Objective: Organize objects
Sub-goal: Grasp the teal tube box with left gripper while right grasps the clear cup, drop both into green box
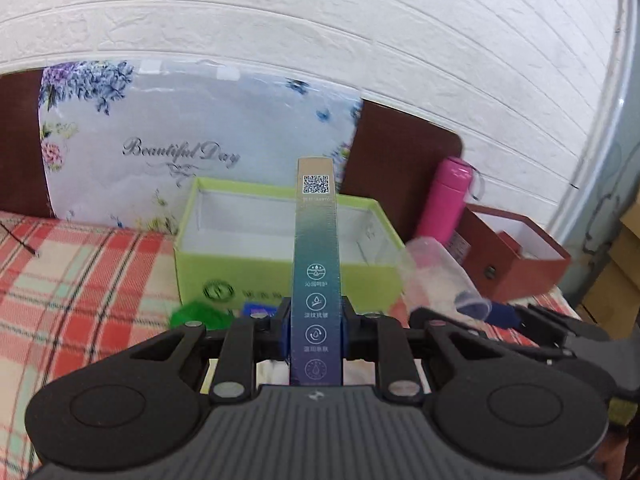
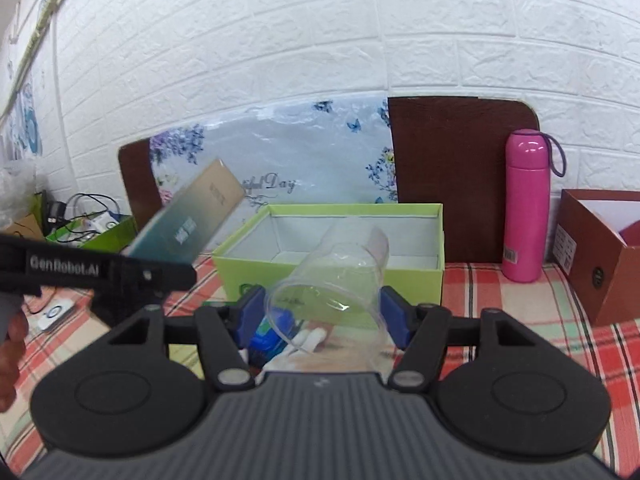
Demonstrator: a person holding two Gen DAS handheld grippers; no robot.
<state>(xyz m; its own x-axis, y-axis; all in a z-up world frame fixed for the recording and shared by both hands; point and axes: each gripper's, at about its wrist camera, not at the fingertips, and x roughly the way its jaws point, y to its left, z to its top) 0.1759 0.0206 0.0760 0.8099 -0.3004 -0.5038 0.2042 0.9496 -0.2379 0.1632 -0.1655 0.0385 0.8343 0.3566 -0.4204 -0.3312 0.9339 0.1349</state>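
My left gripper point(image 1: 316, 320) is shut on a tall narrow blue-to-gold carton point(image 1: 316, 264) with a QR code, held upright in front of the open green box point(image 1: 236, 264). The carton also shows in the right wrist view point(image 2: 188, 216), tilted, at the left. My right gripper point(image 2: 322, 316) is shut on a clear plastic cup point(image 2: 332, 280), held on its side in front of the green box point(image 2: 400, 280). The cup also shows in the left wrist view point(image 1: 440, 276), to the right of the green box.
A pink bottle point(image 2: 524, 208) stands right of the green box. A red-brown open box point(image 2: 592, 260) sits at the far right. A floral cushion point(image 1: 160, 140) leans on the headboard. Small blue point(image 2: 272, 336) and green point(image 1: 200, 314) items lie on the plaid cloth point(image 1: 80, 280).
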